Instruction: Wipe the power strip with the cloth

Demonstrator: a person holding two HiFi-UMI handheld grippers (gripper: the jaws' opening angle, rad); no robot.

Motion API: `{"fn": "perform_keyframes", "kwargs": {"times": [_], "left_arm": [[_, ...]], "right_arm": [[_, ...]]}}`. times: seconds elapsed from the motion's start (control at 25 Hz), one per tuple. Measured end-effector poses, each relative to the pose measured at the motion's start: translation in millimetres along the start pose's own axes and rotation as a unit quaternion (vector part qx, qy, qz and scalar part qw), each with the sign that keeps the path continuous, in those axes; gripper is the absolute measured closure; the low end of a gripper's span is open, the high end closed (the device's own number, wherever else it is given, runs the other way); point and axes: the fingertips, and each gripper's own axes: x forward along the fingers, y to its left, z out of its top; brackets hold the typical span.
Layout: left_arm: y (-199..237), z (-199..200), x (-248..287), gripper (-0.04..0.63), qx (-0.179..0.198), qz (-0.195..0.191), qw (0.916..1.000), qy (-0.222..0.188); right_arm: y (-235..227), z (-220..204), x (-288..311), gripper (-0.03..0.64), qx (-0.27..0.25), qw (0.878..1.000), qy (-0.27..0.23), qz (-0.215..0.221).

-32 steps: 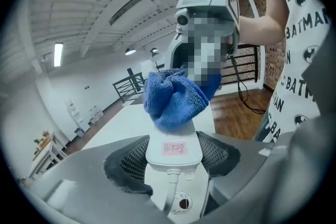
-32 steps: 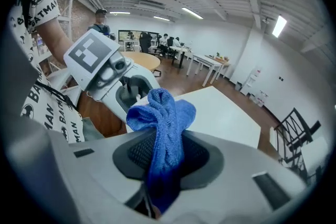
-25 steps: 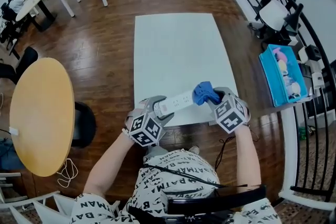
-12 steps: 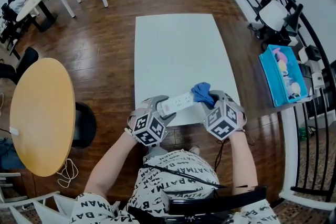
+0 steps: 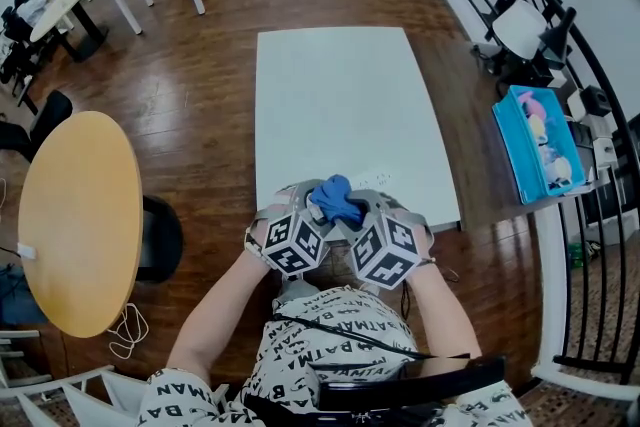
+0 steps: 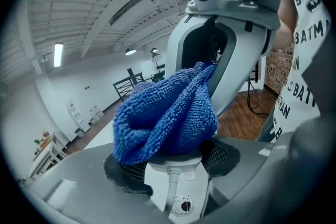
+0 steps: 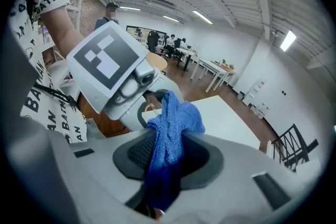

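Clamps the power strip (image 6: 176, 189) by its cord end in the left tool (image 5: 298, 215), jaws spread wide around the white body, just above the table's (image 5: 340, 95) near edge, probably to steady it against rubbing. Pinches the bunched blue cloth (image 5: 337, 198) between narrow jaws of the right tool (image 5: 368, 217), pressing it onto the strip right beside the left tool. Angles both tools downward, forearms tucked close, wrists nearly meeting.

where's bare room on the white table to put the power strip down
The white table is bare from its far edge down to the power strip, and along both side edges. It is crowded only at the near edge, where the left gripper, right gripper and blue cloth bunch together.
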Motion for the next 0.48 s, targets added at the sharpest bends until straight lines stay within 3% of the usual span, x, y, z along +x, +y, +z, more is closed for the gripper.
{"fn": "perform_keyframes", "kwargs": {"times": [0.32,0.48], "left_arm": [[3,12,-4,0.313,-0.001,0.007,0.9997,-0.025],[1,18,-8,0.313,0.022,0.011,0.9992,-0.030]], "right_arm": [[8,24,-12,0.497,0.020,0.998,-0.051,0.035],[9,20,-9,0.497,-0.009,0.999,-0.033,0.037]]}}
